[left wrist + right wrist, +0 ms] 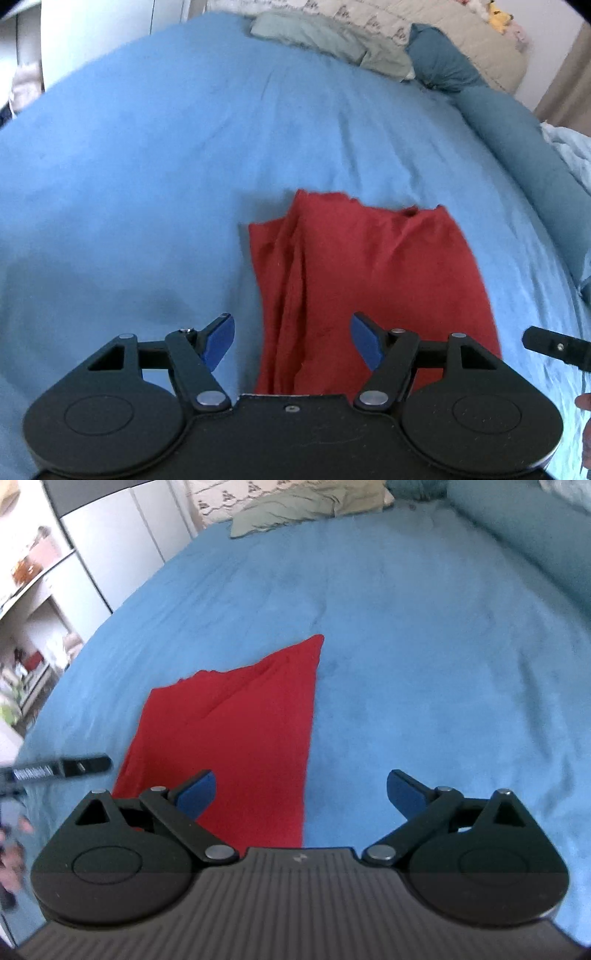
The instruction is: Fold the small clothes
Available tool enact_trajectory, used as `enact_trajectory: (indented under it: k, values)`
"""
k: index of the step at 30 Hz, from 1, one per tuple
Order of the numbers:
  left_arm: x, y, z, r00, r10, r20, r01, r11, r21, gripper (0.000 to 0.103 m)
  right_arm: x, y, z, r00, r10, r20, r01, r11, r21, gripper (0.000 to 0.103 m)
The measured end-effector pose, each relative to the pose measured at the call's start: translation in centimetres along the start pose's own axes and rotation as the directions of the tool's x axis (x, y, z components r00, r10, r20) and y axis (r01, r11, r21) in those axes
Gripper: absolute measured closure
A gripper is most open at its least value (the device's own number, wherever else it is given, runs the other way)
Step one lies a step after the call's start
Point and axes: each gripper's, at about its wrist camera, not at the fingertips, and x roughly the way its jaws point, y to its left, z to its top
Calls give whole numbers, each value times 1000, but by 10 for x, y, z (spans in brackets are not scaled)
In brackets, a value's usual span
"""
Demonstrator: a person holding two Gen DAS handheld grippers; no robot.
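Observation:
A red cloth [365,280] lies folded into a long strip on the blue bed sheet [147,184]. It also shows in the right wrist view [236,738]. My left gripper [293,341] is open and empty, held over the cloth's near left edge. My right gripper [301,797] is open and empty, over the cloth's near right edge, its left finger [197,794] above the cloth. The right gripper's finger shows at the right edge of the left wrist view [554,345]. The left gripper's finger shows at the left of the right wrist view [62,768].
Teal pillows [509,136] line the right side of the bed. A grey-green folded garment [325,40] lies at the far end, also in the right wrist view [291,511]. White cabinets and shelves [55,572] stand left of the bed.

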Motion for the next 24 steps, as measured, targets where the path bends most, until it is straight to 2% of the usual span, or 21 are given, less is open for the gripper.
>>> enact_trajectory:
  k: [3,8,11,14,15,16,17,18,19,21,24]
  values:
    - [15,4,1,1000,-5,-25,5,1000,-17,30,21,-6,1,998,40,-40,-37,996,76,0]
    - [24,10,-1,998,-26,-51,24,999,-34,30,48,-5,-4,995,37,-88,-31,997,68,0]
    - [28,13,-3,998,-34,-50,32,999,-40,30,53,-4,-12,995,55,-87,-48,996,81,0]
    - [31,11,-4,998,-36,-46,35,999,-39,32,56,-2,-13,993,83,-87,-75,993,92,12]
    - [31,11,-4,998,-39,-47,38,999,-35,37,56,-2,-13,991,99,-88,-90,991,97,22]
    - [31,9,-4,998,-48,-49,46,998,-32,49,56,0,-13,989,119,-93,-109,989,102,33]
    - [31,8,-4,996,-66,-54,64,997,-34,56,55,2,-13,989,114,-93,-104,989,102,33]
    - [30,7,-3,995,-83,-60,81,996,-37,68,53,4,-13,990,109,-88,-101,991,93,40]
    - [28,4,-2,995,-74,-60,72,997,-28,74,53,6,-11,991,109,-81,-102,991,85,50]
    - [21,-5,0,998,-45,-52,45,999,-3,82,45,11,-9,992,107,-65,-103,992,73,61]
    - [1,-16,2,999,-37,-14,37,999,4,85,29,14,-4,993,112,-34,-110,992,66,65]
